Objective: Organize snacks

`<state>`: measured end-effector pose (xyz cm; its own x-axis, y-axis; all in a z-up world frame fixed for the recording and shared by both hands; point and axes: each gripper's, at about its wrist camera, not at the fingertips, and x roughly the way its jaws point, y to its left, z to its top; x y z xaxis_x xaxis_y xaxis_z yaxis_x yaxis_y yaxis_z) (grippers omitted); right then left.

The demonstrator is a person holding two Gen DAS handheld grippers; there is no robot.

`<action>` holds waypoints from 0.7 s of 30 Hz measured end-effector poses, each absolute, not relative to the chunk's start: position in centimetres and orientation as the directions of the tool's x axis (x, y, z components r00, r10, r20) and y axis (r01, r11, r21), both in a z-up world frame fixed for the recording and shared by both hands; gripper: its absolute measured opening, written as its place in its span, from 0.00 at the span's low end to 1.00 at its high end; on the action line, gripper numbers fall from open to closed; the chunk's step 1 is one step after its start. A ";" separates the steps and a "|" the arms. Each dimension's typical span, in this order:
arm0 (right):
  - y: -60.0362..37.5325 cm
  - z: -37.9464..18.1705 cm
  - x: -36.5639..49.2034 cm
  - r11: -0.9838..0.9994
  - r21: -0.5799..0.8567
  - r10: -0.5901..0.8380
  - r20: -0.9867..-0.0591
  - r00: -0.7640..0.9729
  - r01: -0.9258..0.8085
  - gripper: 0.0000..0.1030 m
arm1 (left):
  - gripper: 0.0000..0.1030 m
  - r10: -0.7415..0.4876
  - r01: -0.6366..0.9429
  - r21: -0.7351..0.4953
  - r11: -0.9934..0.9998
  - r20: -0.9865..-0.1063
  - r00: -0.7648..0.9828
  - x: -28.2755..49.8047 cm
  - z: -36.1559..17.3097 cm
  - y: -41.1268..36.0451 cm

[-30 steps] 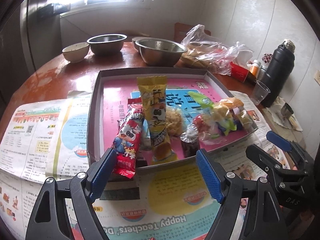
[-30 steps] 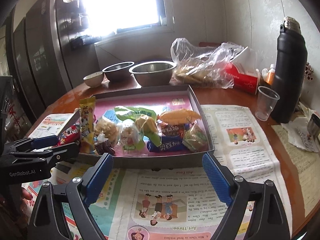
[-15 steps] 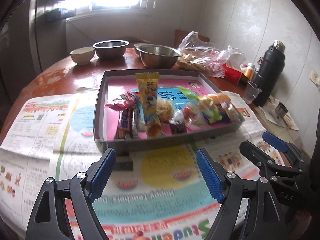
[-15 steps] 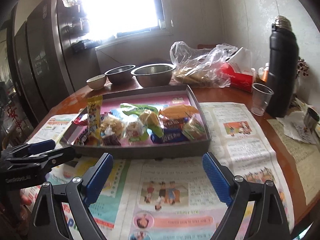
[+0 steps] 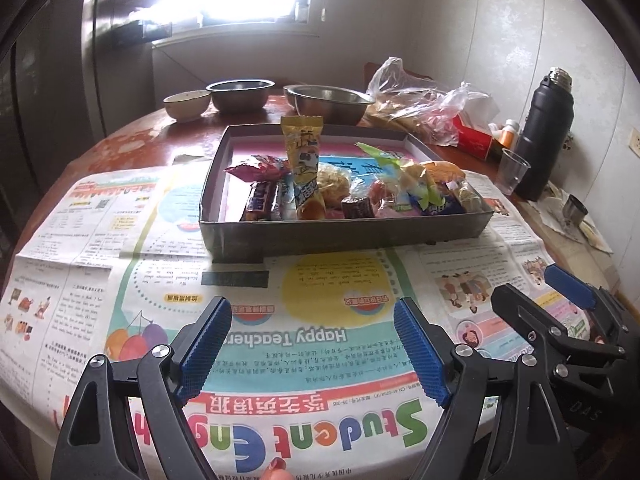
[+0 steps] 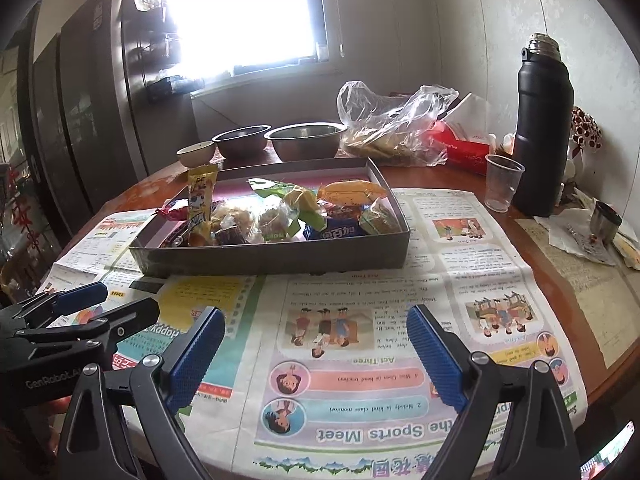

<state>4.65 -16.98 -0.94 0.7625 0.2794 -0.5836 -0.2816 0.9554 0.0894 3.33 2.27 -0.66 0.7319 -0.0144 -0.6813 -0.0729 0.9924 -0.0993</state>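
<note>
A shallow grey box (image 5: 344, 234) (image 6: 276, 258) stands on newspaper and holds several wrapped snacks. A tall yellow packet (image 5: 303, 156) (image 6: 201, 200) stands upright among them. A red packet (image 5: 256, 168) lies at the box's left. A blue bar (image 6: 334, 233) and an orange packet (image 6: 352, 192) lie at its right. My left gripper (image 5: 312, 354) is open and empty, well in front of the box. My right gripper (image 6: 316, 354) is open and empty, beside it; it also shows in the left wrist view (image 5: 560, 300).
Newspaper (image 5: 304, 340) covers the near table. Behind the box stand two steel bowls (image 5: 330, 102), a small bowl (image 5: 187, 104) and a plastic bag (image 6: 396, 128). At right are a black flask (image 6: 542, 132), a clear cup (image 6: 502, 186), a red box (image 6: 464, 152) and a metal cup (image 6: 606, 222).
Both grippers have pulled back from the box toward the table's near edge, staying open. The red packet no longer hangs over the box's front rim; it lies inside.
</note>
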 end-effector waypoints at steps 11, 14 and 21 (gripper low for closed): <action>-17.1 -1.6 4.6 0.957 0.102 0.277 -0.600 0.750 -0.272 0.91 | 0.82 0.010 -0.080 -0.068 0.994 -0.694 0.720 3.6 -0.8 1.8; -17.1 -1.7 4.6 0.957 0.103 0.277 -0.603 0.749 -0.271 0.91 | 0.82 0.015 -0.084 -0.065 0.994 -0.700 0.714 3.7 -1.0 1.9; -17.2 -1.9 4.8 0.958 0.105 0.275 -0.608 0.744 -0.268 0.91 | 0.82 0.019 -0.085 -0.059 0.995 -0.705 0.709 3.8 -1.2 1.8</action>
<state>4.79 -17.15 -1.92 0.7444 0.2751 -0.6084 -0.2678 0.9577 0.1054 3.80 1.83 -1.15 0.7088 0.0186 -0.7052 -0.0852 0.9946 -0.0594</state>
